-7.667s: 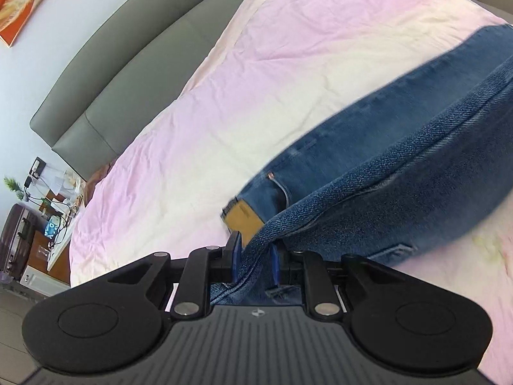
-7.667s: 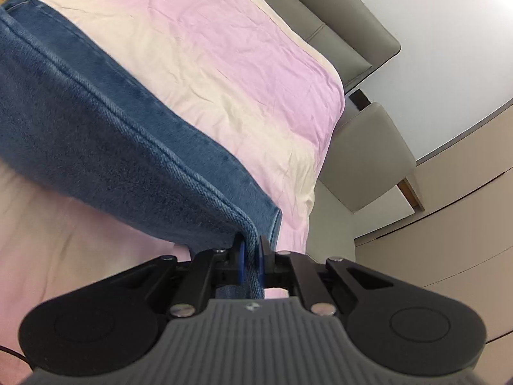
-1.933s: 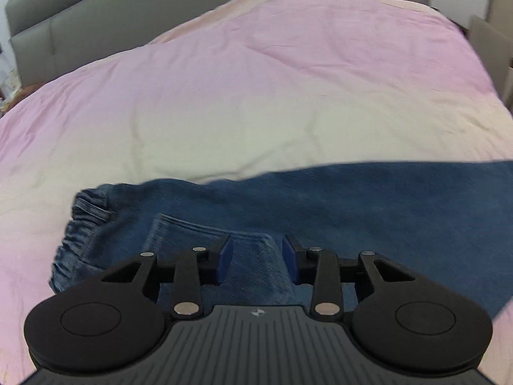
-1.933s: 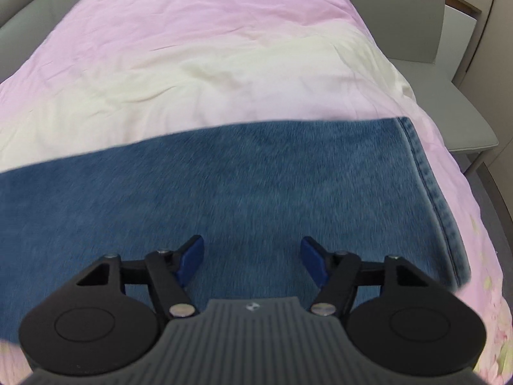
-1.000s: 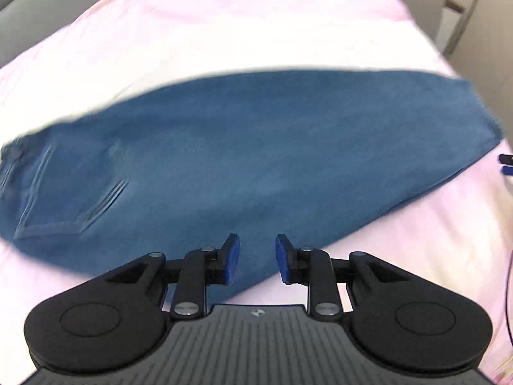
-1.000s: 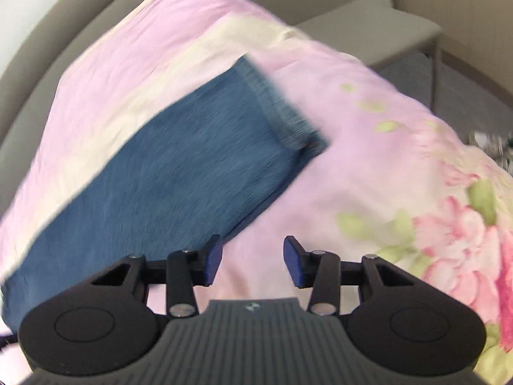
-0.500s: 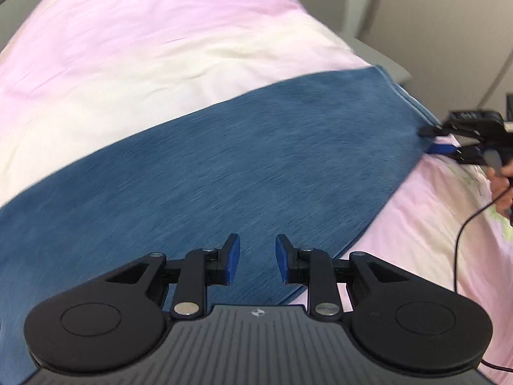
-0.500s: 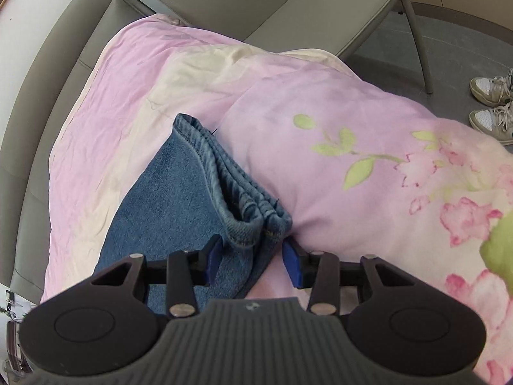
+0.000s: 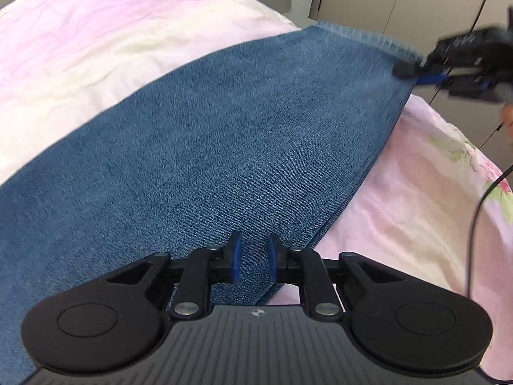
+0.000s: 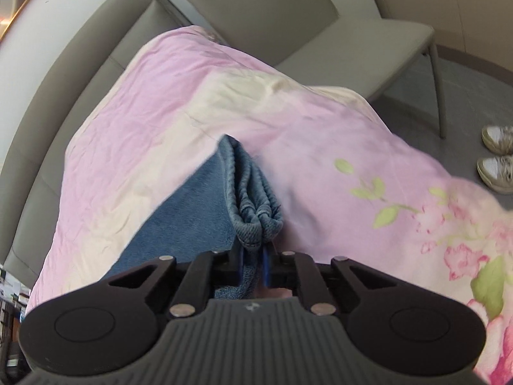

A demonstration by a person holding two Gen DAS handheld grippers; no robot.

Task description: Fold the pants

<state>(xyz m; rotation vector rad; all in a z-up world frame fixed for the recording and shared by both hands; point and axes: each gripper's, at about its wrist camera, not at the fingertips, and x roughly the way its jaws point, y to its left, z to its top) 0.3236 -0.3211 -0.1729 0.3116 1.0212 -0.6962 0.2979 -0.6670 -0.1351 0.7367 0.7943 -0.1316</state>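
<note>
Blue denim pants [image 9: 224,134] lie folded lengthwise on the pink and cream bed cover [image 9: 112,32]. My left gripper [image 9: 254,258] points down at their near long edge. Its jaws are closing, and denim fills the narrow gap between the blue pads. In the same view my right gripper [image 9: 412,75] is at the far right, at the end of the leg. In the right wrist view the right gripper [image 10: 253,263] has its jaws closing and pinches the bunched hem [image 10: 253,205]. The hem's stacked layers stand up just ahead of the pads. The waistband is out of view.
A grey chair [image 10: 336,41] stands past the bed's far corner, with a pair of pale shoes [image 10: 497,157] on the floor beside it. The grey padded headboard [image 10: 80,73] curves along the left. A black cable [image 9: 474,224] hangs over the floral part of the cover.
My left gripper slid further along the leg toward its end and its jaws narrowed. The right gripper's jaws closed on the hem, which now bunches between the pads.
</note>
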